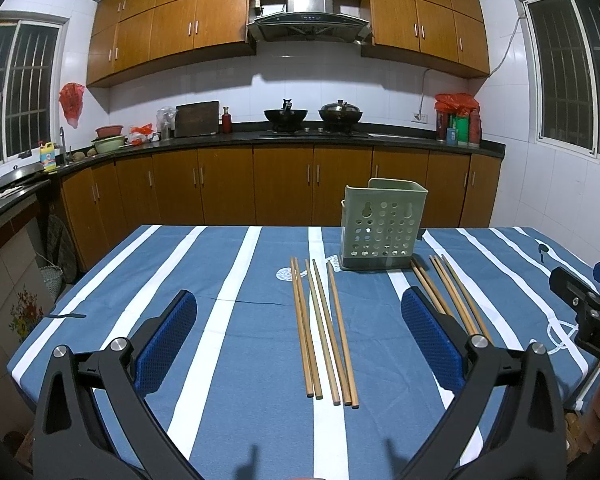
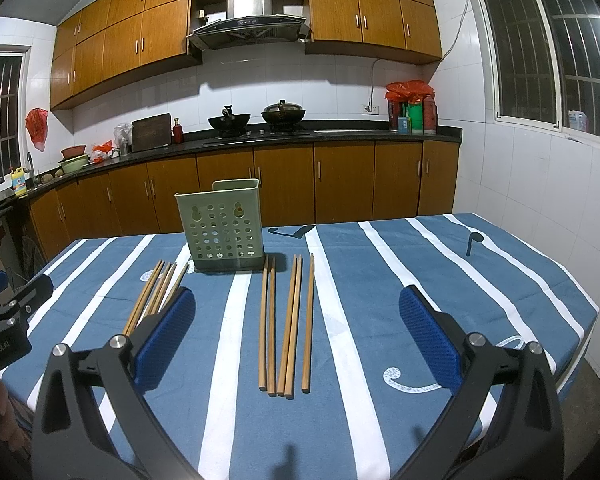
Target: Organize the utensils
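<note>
Both jaws wide open, empty, striped tablecloth (image 1: 228, 280), chopsticks (image 2: 288, 328), kitchen cabinets (image 1: 284, 184).

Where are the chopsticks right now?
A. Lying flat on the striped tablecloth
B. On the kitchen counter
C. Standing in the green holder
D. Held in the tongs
A: two bunches of chopsticks lie flat on the tablecloth in front of the green holder; both tongs are open, holding nothing.

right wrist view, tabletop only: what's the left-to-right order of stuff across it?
left gripper → fanned bunch of chopsticks → green perforated holder → row of five chopsticks → small dark mark on the striped tablecloth.
</note>
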